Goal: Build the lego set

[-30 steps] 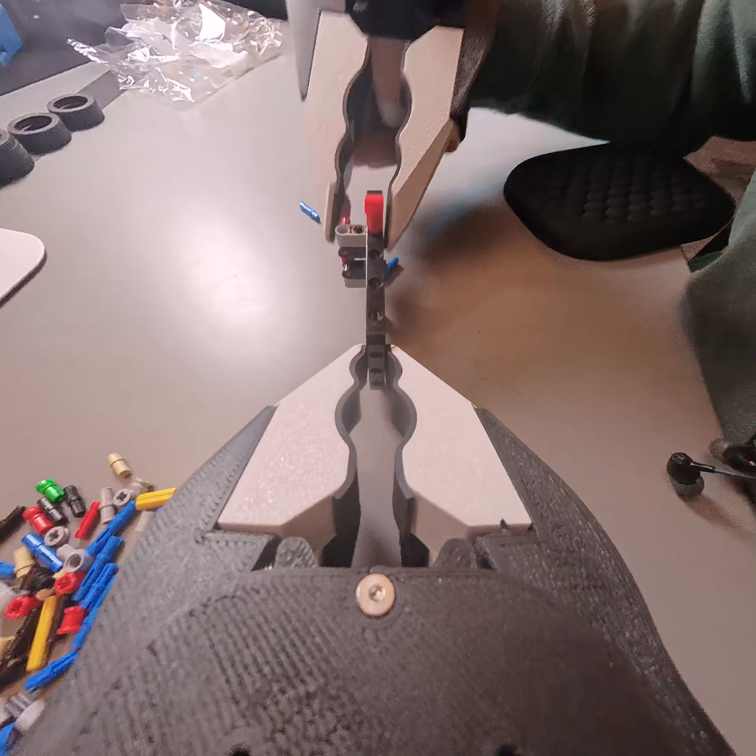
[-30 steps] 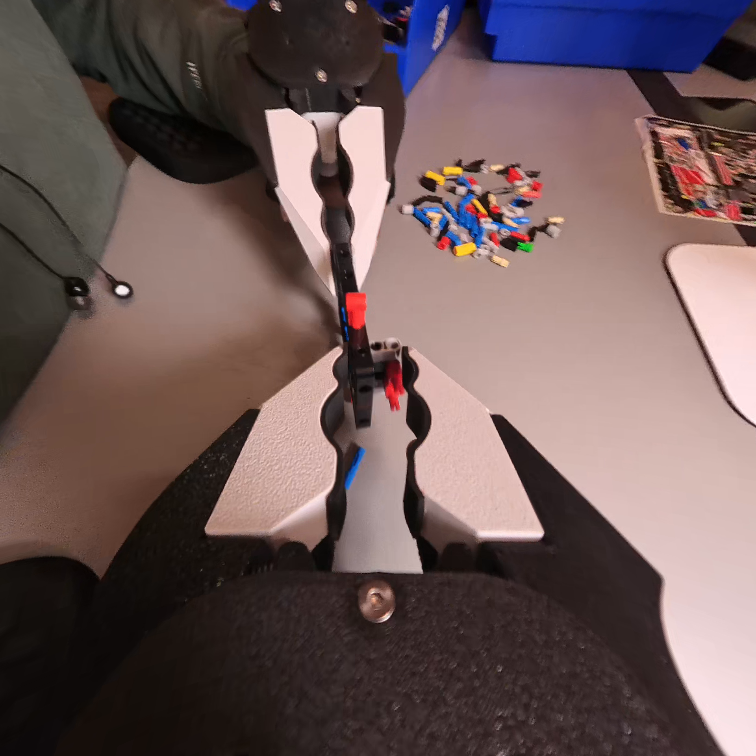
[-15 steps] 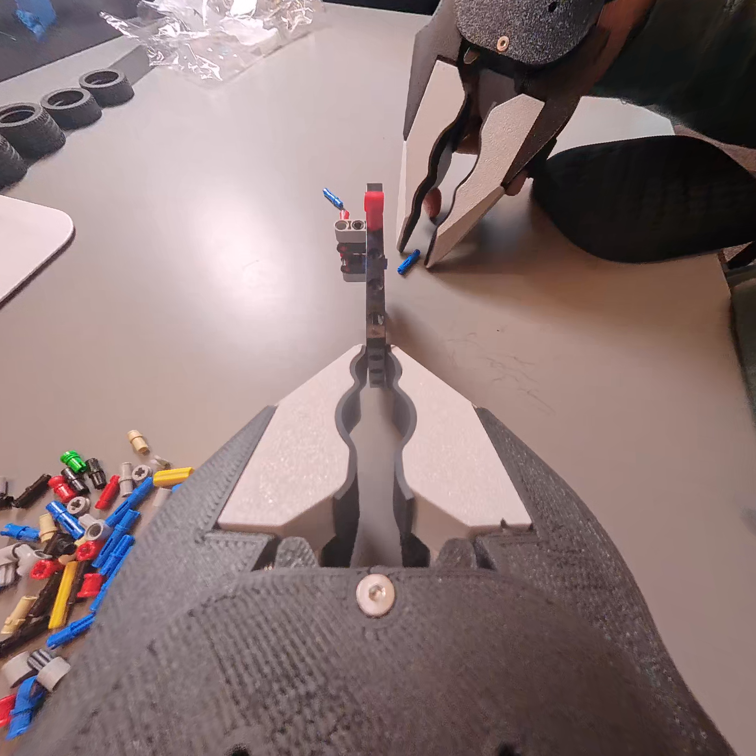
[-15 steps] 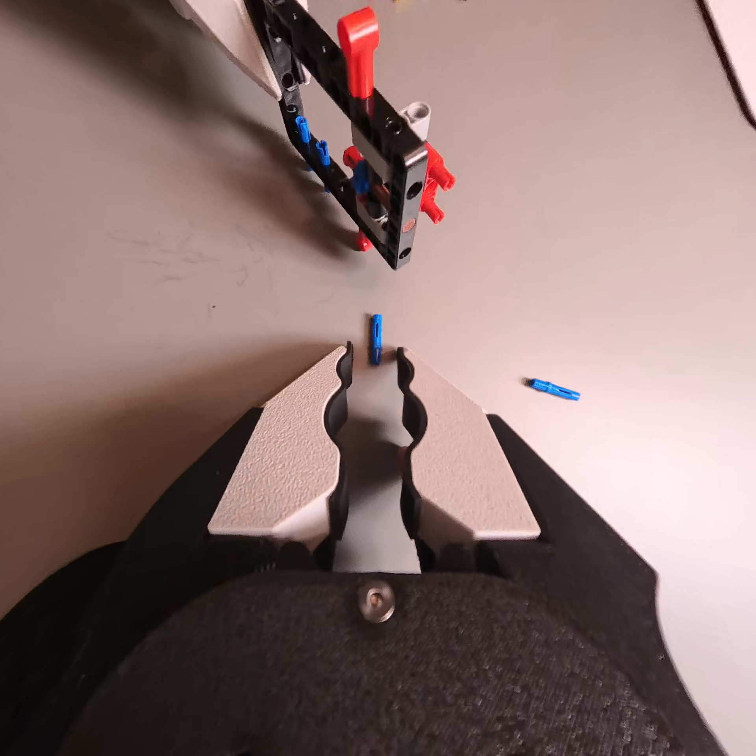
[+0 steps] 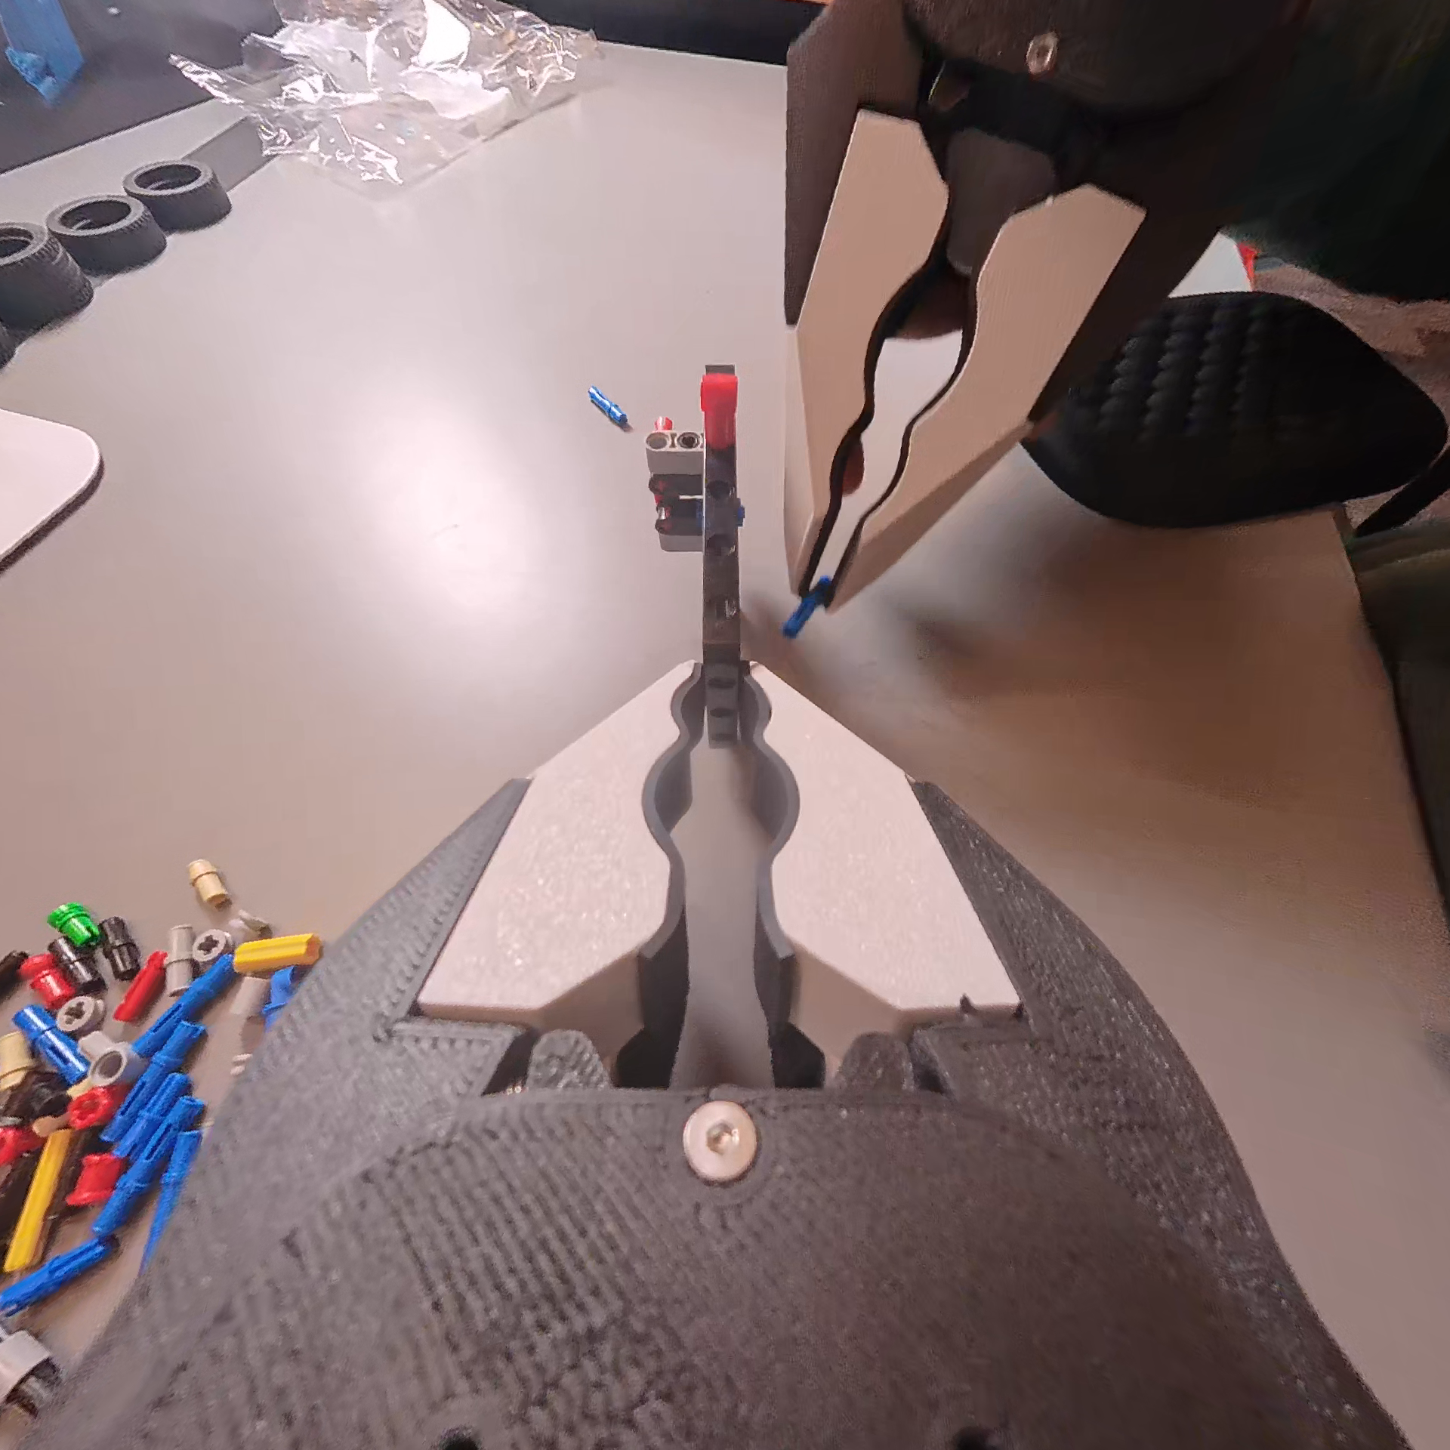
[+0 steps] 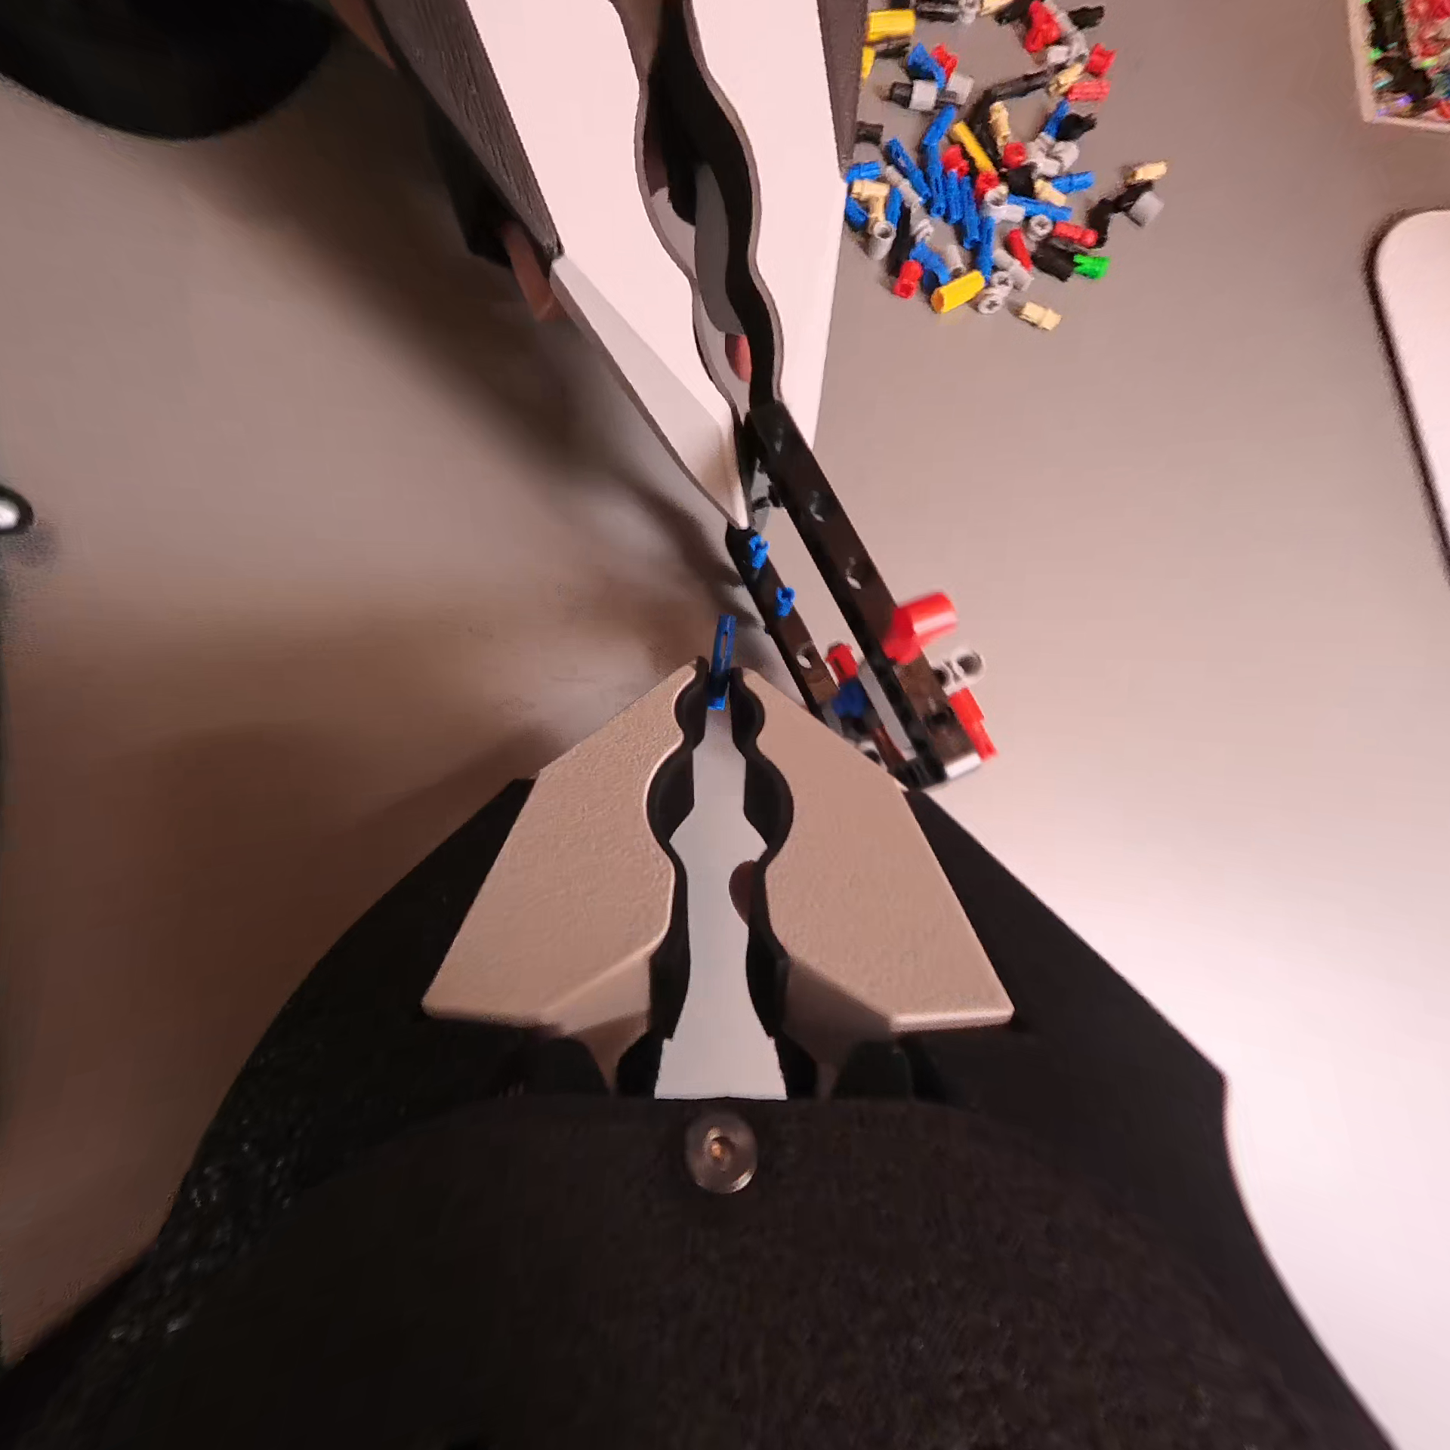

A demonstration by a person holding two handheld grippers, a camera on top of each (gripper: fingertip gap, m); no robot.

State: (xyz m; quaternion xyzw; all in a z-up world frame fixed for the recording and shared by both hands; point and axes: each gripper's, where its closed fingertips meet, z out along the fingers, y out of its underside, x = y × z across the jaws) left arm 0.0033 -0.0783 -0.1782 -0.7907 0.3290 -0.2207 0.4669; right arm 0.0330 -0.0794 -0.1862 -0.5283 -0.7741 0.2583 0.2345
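Observation:
My left gripper (image 5: 720, 668) is shut on the near end of a black lego frame (image 5: 720, 549), held edge-on above the table. The frame carries a red piece (image 5: 718, 408), a grey connector (image 5: 673, 451) and blue pins. My right gripper (image 6: 718, 673) is shut on a small blue pin (image 6: 722, 655) at its tips. It also shows in the left wrist view (image 5: 816, 595), just right of the frame, with the pin (image 5: 804, 613) sticking out. In the right wrist view the frame (image 6: 832, 581) runs diagonally from the left gripper (image 6: 741, 471), close beside the pin.
A second blue pin (image 5: 608, 408) lies on the table left of the frame. A pile of small coloured parts (image 5: 102, 1059) (image 6: 996, 180) lies nearby. Black tyres (image 5: 102, 224), a clear plastic bag (image 5: 392, 94), a white pad (image 5: 39, 479), a black cushion (image 5: 1232, 408) and a booklet (image 6: 1404, 63) ring the area. My left and right fingertips are right by each other.
My right gripper let go of the frame, dropped to the table, shut on a loose blue pin and lifted it beside the frame. The left gripper kept holding the frame.

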